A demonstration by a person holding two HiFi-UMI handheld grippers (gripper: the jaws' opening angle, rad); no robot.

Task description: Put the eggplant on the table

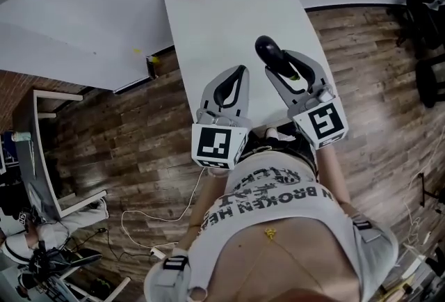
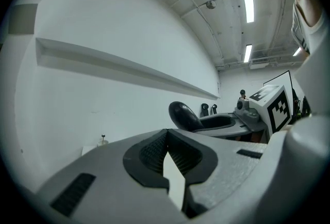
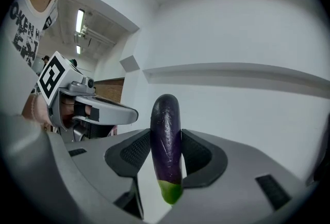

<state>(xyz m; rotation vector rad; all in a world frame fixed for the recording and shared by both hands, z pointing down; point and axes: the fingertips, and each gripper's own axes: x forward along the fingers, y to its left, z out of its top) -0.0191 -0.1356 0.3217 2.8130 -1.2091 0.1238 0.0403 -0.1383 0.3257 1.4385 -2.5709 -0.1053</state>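
the right gripper clamps the eggplant upright above the white table; the left gripper is closed and empty. lowering and release seemingly remain.

The left gripper is closing its 2 jaws tip to tip with nothing between them, and a sliver of white table is showing behind the tips. Just to the right, the right gripper is holding a dark eggplant, its marker cube facing the camera. A small knobbed object is standing far left.
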